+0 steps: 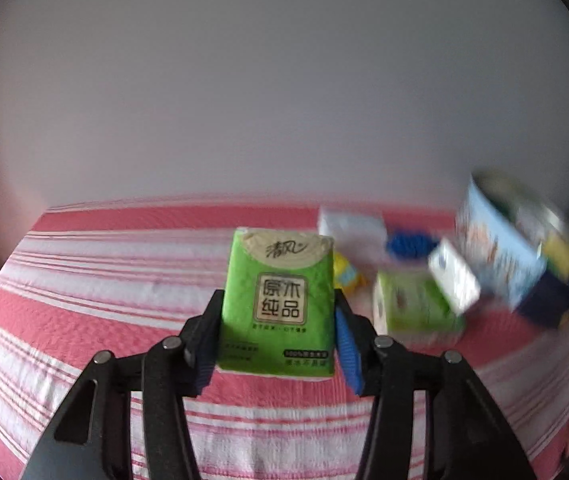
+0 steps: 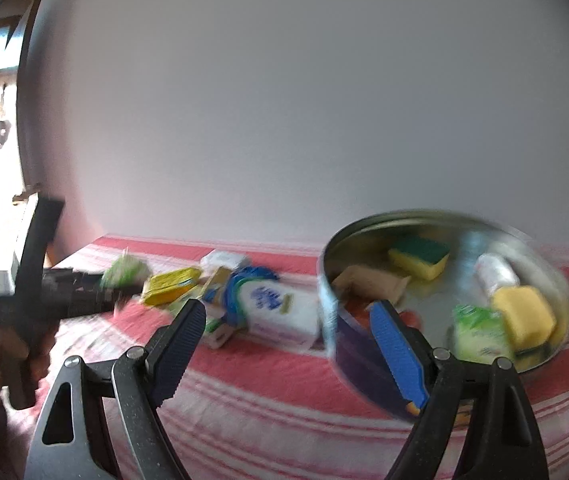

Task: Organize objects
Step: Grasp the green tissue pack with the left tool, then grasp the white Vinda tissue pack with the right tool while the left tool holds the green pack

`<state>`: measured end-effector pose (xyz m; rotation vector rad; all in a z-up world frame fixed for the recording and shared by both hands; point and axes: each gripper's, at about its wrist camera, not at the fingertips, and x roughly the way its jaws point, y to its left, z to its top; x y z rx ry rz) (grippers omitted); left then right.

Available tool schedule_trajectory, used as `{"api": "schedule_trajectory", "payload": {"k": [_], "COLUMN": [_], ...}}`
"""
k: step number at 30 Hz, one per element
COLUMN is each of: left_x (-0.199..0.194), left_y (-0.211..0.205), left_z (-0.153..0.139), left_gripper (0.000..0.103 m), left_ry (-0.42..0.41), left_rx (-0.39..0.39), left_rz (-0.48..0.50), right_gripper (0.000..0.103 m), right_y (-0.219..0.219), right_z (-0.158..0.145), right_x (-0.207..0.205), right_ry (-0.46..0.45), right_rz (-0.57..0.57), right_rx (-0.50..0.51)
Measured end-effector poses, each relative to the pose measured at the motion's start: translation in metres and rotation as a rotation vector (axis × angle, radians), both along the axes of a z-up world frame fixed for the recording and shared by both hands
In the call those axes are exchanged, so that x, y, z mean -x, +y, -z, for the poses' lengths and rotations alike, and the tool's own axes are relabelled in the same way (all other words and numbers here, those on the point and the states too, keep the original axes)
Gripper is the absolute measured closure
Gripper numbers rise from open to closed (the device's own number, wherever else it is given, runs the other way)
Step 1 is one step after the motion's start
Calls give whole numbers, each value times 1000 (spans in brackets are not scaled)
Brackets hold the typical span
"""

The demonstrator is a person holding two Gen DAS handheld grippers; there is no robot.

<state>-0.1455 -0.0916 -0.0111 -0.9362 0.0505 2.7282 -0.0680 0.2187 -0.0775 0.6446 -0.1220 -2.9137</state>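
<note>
My left gripper [image 1: 278, 312] is shut on a green tissue pack [image 1: 278, 300] and holds it upright above the striped cloth. In the right wrist view the left gripper [image 2: 116, 284] shows at the left, blurred, with the green pack [image 2: 124, 272] at its tip. My right gripper [image 2: 284, 320] is open and empty, in front of a pile: a white tissue pack [image 2: 280, 312], a yellow pack [image 2: 172, 286], a blue item [image 2: 252, 276]. A metal bowl [image 2: 328, 280] at the right holds yellow sponges [image 2: 524, 320], a green pack [image 2: 480, 332] and a brown packet [image 2: 372, 284].
The pink and white striped cloth [image 1: 104, 300] covers the surface, and a plain wall stands behind it. In the left wrist view another green pack [image 1: 416, 308], a white pack [image 1: 352, 228] and a blurred light blue box [image 1: 500, 248] lie at the right.
</note>
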Motion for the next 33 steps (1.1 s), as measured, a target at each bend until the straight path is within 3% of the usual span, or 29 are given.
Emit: {"api": "schedule_trajectory", "payload": {"k": [2,4,10,13,14,18,21,23,26,29,31,33], "left_x": [-5,-9,-6,-3,-2,-2,-1,-1,-1,-3,-3,-4], "left_y": [-6,-6,-5,-4,-4,-9,-12,-13,-12,-13,-13,-14], "left_z": [-6,-10,-17,-20,-20,-17,-17,-16,-14,-15,-17,-18], "left_gripper": [53,53,53,53,53,53,53,53,53,53,53,53], "left_ry": [47,77,92,88,85,76,68,69,69,66,70,77], "left_rx": [-43,-54,-38,-37,-41,-73,-80,-71,-69,-93,-93,-101], "left_rz": [-28,-32,-27,-32,-34,-42,-56,-57,-58,-52,-54,-58], "right_gripper": [17,17,17,17,17,17,19,23,49,65,69,73], "right_y": [-5,-13,-50,-70,-78,-94,-101,-105,-104,-103,-97,-87], "right_z": [3,5,1,12,19,31,45,49,45,41,33,16], "right_x": [4,8,20,38,46,72,93,99,116,125,129,130], "right_ry": [-40,-54,-69,-125,-137,-152,-248,-242,-344,-339,-355,-354], "right_rz": [-50,-94,-237,-319,-314,-315,-349,-382,-384,-358,-345,-335], "right_rx": [36,6,-380,-649,-782,-976,-1007,-1025,-939,-949,-893,-766]}}
